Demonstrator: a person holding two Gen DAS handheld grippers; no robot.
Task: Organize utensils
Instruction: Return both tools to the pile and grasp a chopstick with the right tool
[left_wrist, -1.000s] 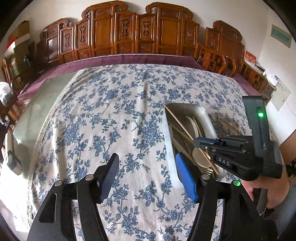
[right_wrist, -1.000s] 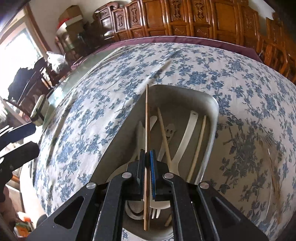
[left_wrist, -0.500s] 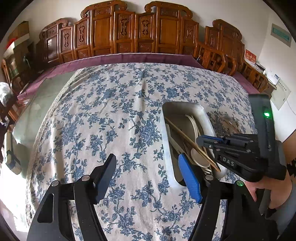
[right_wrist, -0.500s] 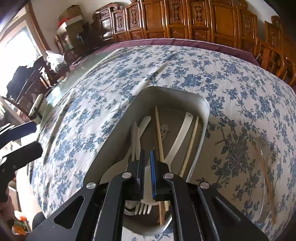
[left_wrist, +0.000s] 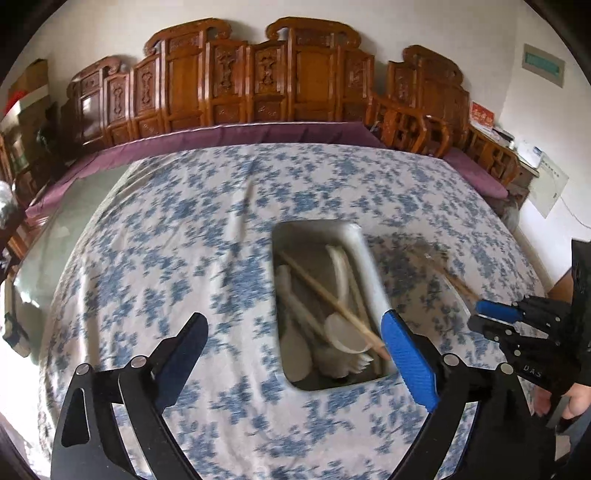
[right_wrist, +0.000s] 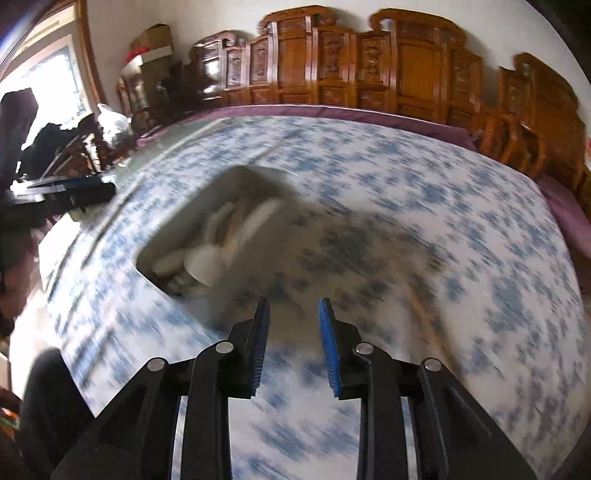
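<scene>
A grey tray (left_wrist: 365, 266) on the flowered cloth holds white plastic spoons (left_wrist: 343, 339), forks and wooden chopsticks (left_wrist: 325, 291). My left gripper (left_wrist: 291, 350) hovers over the tray's near end. Its jaws are opening wide and nothing is held between them. My right gripper (right_wrist: 294, 332) is to the right of the tray (right_wrist: 207, 199), above the cloth. Its jaws are opening too, with nothing between them. It also shows in the left wrist view as the right gripper (left_wrist: 495, 317). The right wrist view is heavily blurred. Another chopstick (left_wrist: 454, 280) lies on a clear plate right of the tray.
The blue-flowered tablecloth (left_wrist: 192, 236) covers a large table with a purple edge (left_wrist: 221, 136). Carved wooden chairs (left_wrist: 258, 81) line the far side. A person's hand (left_wrist: 569, 398) holds the right gripper at the right edge. The left gripper (right_wrist: 74, 192) shows at the upper left.
The right gripper dropped its chopstick into the tray, swung right off the tray and parted its jaws. The left gripper shifted toward the tray and its jaws spread wider.
</scene>
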